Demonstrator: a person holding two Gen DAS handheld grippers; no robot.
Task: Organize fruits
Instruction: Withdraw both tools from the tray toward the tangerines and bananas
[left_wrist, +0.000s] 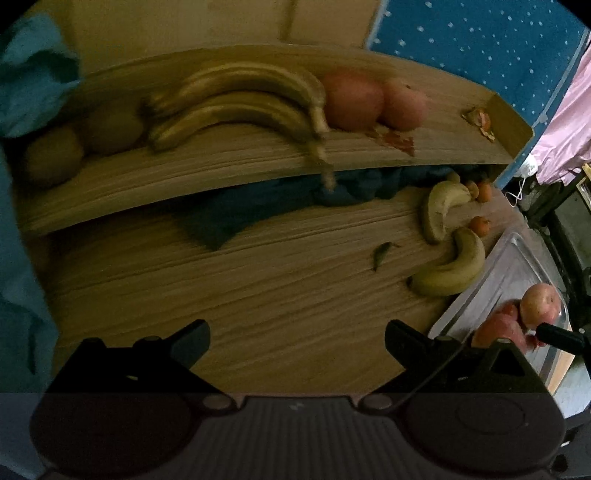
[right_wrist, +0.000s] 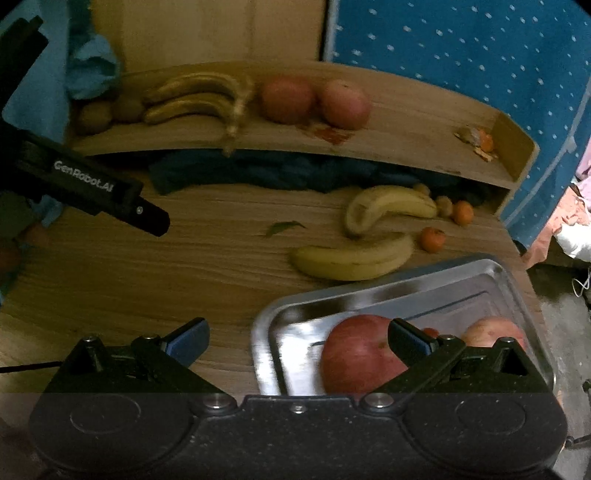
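Left wrist view: left gripper (left_wrist: 297, 341) empty, fingers (left_wrist: 192, 338) wide apart over bare table (left_wrist: 258, 314) at lower centre. Loose bananas (left_wrist: 448, 275) at right of frame, just beside the steel tray (left_wrist: 480, 280) rim; small oranges (left_wrist: 480, 226) near them, further back. Two apples in tray (left_wrist: 541, 304) at lower right, partly behind the right gripper's tip. Risk, as a judgement — reaching right for a banana could clip the tray rim or the other gripper; curved bananas lie close together, so pinching one may drag its neighbour. Raised shelf (left_wrist: 258, 162) across upper frame carries a banana bunch (left_wrist: 240, 99), two apples on shelf (left_wrist: 354, 99), two brownish fruit at left — blurred, kind unclear. Bunch stem hangs over the shelf edge; a knock could tip it off. Dark cloth (left_wrist: 258, 206) bunched under the shelf, green leaf (left_wrist: 382, 253) on the table.

Right wrist view: right gripper (right_wrist: 297, 341) also empty, fingers (right_wrist: 188, 339) spread apart, right one above the big red apple (right_wrist: 358, 354) in the tray at lower centre-right. Second apple at lower right, half hidden. Round fruit may roll on slick metal if nudged. Bananas just beyond the tray's far rim, oranges at their right, small brown fruit beside them. Left gripper body juts in from left of frame. Peel scraps (right_wrist: 478, 142) at the shelf's right end, reddish stain near the shelf apples.
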